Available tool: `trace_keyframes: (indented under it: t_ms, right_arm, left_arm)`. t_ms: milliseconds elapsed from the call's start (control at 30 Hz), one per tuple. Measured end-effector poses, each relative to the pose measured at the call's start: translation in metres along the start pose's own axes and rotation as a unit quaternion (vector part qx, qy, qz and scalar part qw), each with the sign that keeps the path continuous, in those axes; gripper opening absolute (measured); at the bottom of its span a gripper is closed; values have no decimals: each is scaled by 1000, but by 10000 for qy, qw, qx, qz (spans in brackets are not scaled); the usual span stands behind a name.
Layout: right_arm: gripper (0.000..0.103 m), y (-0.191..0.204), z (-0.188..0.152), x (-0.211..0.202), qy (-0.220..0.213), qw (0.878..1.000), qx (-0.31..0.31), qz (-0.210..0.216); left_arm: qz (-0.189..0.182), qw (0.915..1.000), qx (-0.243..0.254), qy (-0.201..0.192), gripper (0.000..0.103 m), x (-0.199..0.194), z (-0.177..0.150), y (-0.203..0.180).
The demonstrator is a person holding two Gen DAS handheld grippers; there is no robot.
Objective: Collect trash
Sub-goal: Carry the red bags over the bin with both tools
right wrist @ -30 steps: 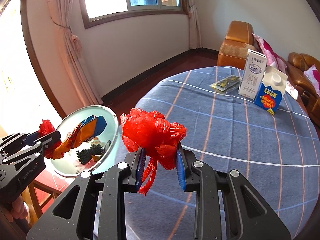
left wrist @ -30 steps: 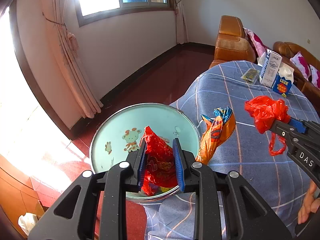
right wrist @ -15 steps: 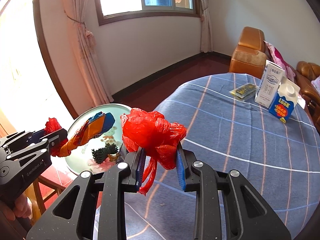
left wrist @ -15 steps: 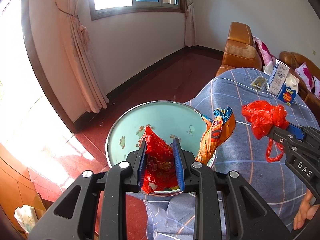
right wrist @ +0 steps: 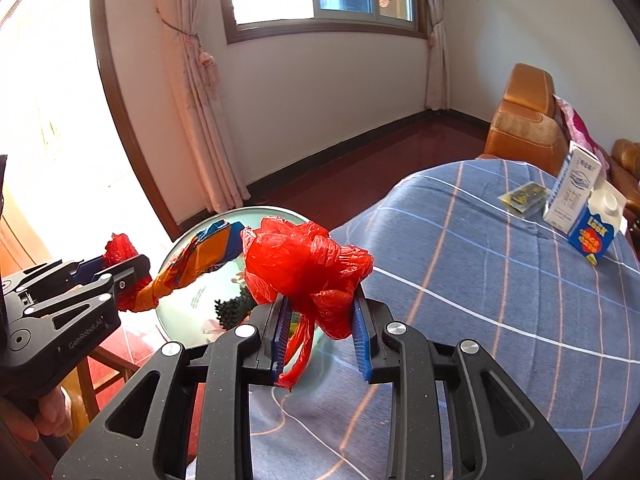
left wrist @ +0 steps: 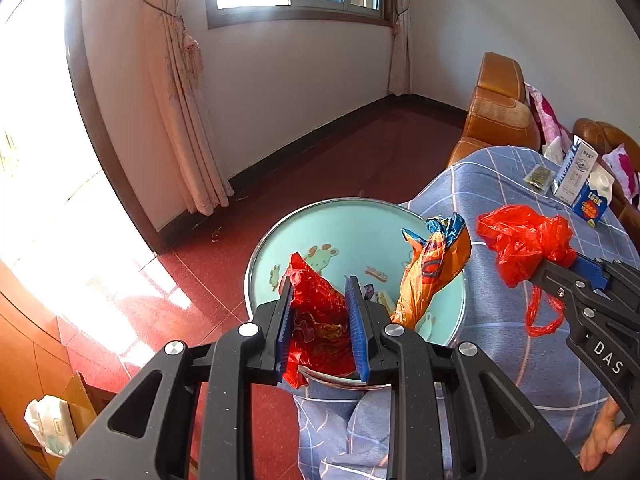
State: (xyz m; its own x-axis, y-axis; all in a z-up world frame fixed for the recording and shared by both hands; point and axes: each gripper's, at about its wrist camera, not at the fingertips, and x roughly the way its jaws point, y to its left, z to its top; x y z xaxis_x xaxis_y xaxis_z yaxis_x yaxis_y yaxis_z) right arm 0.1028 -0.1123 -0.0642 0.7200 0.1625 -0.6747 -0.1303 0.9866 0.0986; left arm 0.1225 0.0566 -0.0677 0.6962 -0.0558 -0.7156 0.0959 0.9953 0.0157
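The left gripper [left wrist: 320,320] pinches a snack wrapper [left wrist: 434,268] above the enamel basin [left wrist: 340,204], apparently to drop it there. Just beside it, the right gripper [right wrist: 320,328] clamps a crumpled red plastic bag [right wrist: 304,264], likely basin-bound too.

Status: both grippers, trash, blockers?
Left gripper shut on crumpled red-orange snack wrapper. Right gripper shut on crumpled red plastic bag. No obstruction visible.

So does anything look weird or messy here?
Nothing spilled or broken. The left tongs pinch crumpled red and orange wrappers over the basin, and the right tongs hold a scrunched red plastic bag.
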Motion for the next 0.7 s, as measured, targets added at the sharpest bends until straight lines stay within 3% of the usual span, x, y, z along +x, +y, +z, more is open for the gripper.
trace_keyframes:
  t_ms: [700]
  right_arm:
    - [28, 26, 10, 45, 262, 9994, -186, 156]
  left_arm:
    - [208, 9990, -289, 282, 25, 29, -3, 29]
